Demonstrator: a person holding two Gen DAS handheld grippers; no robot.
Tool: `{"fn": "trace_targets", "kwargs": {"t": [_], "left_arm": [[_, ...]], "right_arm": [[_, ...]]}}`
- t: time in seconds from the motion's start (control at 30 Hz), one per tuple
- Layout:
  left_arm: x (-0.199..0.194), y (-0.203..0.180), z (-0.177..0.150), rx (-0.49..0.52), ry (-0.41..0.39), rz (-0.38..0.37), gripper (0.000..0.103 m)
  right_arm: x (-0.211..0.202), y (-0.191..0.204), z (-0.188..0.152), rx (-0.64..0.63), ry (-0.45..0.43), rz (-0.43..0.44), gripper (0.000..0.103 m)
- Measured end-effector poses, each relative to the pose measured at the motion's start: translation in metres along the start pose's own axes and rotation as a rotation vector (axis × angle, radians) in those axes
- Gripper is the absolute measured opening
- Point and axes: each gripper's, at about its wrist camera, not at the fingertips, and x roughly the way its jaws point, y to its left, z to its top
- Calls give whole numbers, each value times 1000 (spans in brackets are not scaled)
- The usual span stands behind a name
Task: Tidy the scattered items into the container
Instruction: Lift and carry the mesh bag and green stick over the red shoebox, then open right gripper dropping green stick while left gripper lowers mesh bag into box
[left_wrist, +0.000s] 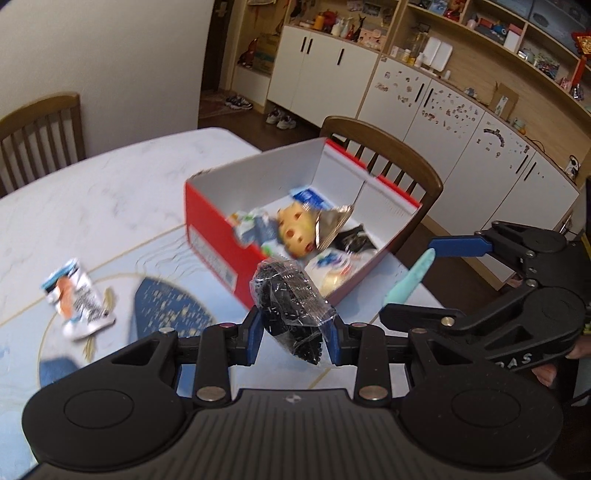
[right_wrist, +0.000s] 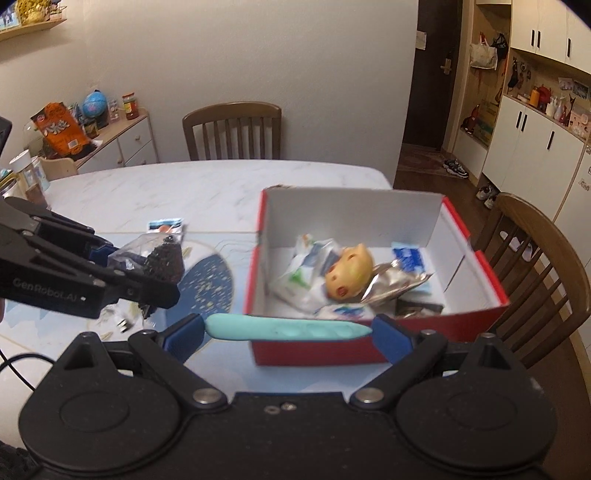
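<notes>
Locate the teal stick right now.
The teal stick is held crosswise in the right hand-held gripper, just before the red box's near wall.

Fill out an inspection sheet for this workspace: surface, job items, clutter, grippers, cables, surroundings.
Surface: marble-look table with a blue mat.
Job's things: red box holds a yellow toy, foil wrapper and packets; one snack packet lies on the mat.
Clutter: jars and a snack bag on the side cabinet.
Grippers: left hand-held gripper shut on a black bag; right hand-held gripper shut on a teal tool.
Cables: a black cable at the table edge.
Surroundings: wooden chairs, white cupboards, shoes on the floor.
</notes>
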Motion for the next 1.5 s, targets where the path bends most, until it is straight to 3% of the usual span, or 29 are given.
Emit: {"fn": "trace_targets", "kwargs": {"t": [0.43,0.83,1.2,1.5], "left_arm": [[36,-33,38,45,-10,6,33],[78,-49,59,85,37,11,33],[113,-34,79,103,72,95,33],[145,-15,88,92,148,122,33]], "right_arm": [[8,-60,22,1,-14,-15,97],[32,-101,39,7,-11,-41,97],[65,-119,48,4,22,-38,97],[98,-125,52,-51,86,-12,97]]}}
